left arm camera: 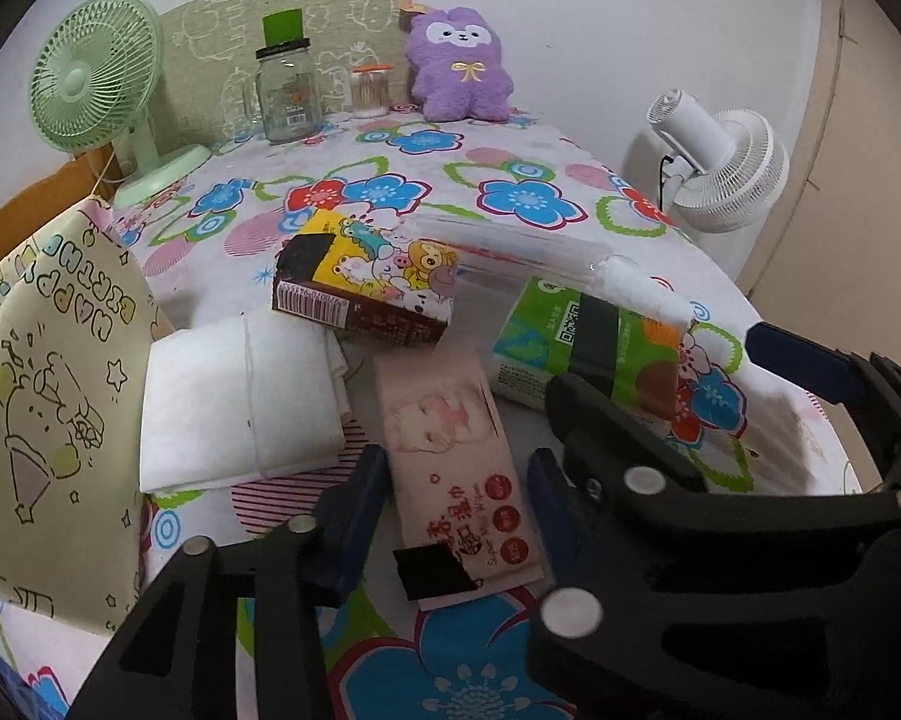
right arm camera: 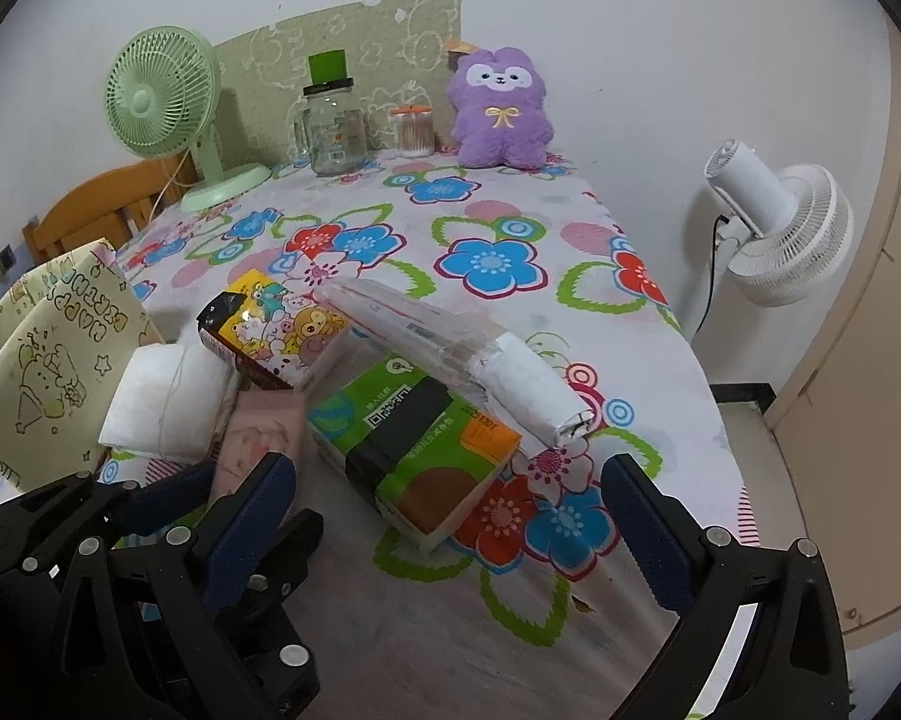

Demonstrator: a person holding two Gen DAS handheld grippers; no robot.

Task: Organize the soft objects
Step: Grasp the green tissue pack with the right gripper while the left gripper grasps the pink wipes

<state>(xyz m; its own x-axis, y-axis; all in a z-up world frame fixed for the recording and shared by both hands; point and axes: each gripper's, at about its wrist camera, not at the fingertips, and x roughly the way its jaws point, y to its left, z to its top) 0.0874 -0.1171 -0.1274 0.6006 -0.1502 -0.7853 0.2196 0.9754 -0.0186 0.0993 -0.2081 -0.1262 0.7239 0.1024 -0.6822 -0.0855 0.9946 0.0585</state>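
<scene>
A pile of soft packs lies on the flowered tablecloth (left arm camera: pixel 510 192). A pink wet-wipe pack (left arm camera: pixel 459 468) lies flat between the fingers of my open left gripper (left arm camera: pixel 456 510), not squeezed. Behind it are a white folded pad (left arm camera: pixel 240 402), a cartoon tissue pack (left arm camera: pixel 378 282), a green tissue pack (left arm camera: pixel 594 342) and a clear-wrapped white roll (left arm camera: pixel 570 258). My right gripper (right arm camera: pixel 450 516) is open, its fingers either side of the green tissue pack (right arm camera: pixel 414 444). The roll (right arm camera: pixel 450 354) rests on top of that pack. The pink pack (right arm camera: pixel 264 432) shows at the left.
A yellow gift bag (left arm camera: pixel 48 408) stands at the left. At the back are a green fan (left arm camera: pixel 102 84), a glass jar (left arm camera: pixel 285 96), a swab jar (left arm camera: pixel 369 90) and a purple plush (left arm camera: pixel 459 66). A white fan (left arm camera: pixel 720 174) stands off the right edge.
</scene>
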